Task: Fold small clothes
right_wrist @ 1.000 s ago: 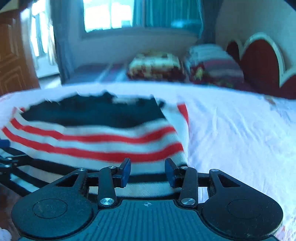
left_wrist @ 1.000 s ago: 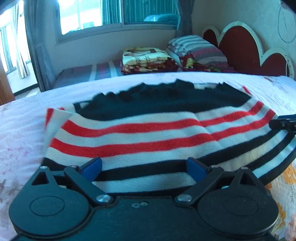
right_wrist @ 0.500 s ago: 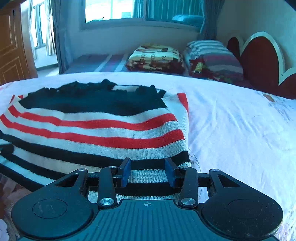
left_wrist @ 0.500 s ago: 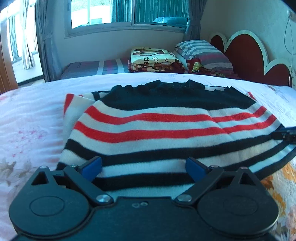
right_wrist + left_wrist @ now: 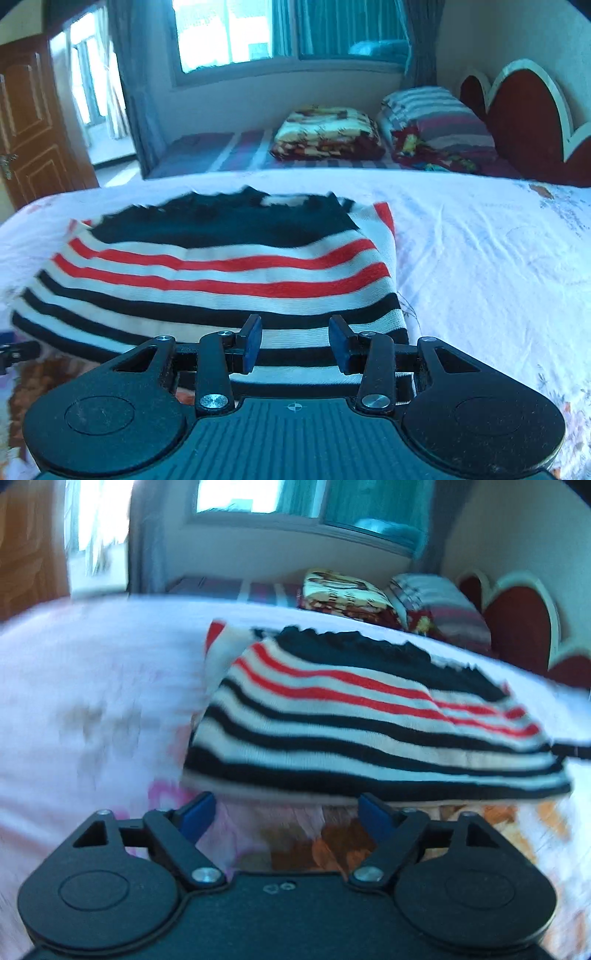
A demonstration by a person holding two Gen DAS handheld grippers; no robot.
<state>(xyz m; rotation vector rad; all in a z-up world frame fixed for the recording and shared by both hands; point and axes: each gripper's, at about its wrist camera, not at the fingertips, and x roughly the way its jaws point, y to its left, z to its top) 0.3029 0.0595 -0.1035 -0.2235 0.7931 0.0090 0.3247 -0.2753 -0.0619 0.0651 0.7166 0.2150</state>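
A small knitted sweater [image 5: 369, 731] with black, red and white stripes lies folded on the floral bed sheet [image 5: 92, 701]. My left gripper [image 5: 284, 806] hovers just short of its near edge, over bare sheet. Its jaws are closing with nothing between them. This view is blurred by motion. In the right wrist view the sweater [image 5: 221, 273] fills the left half. My right gripper [image 5: 295, 326] hangs over its near right corner, jaws closing, pads apart; striped fabric shows in the gap, not pinched. Each gripper's tip shows at the edge of the other's view, the right gripper [image 5: 576, 751] and the left gripper [image 5: 14, 354].
Beyond the bed stands a second bed with a folded patterned blanket [image 5: 328, 131] and striped pillows [image 5: 432, 114]. A red headboard [image 5: 528, 110] is at the right. A window [image 5: 236, 33] is behind and a wooden door [image 5: 33, 122] at the left. White sheet [image 5: 498, 266] stretches right of the sweater.
My left gripper has drawn back off the sweater toward its left side, rolled, and its jaws have narrowed. The right gripper has pulled back and lifted slightly.
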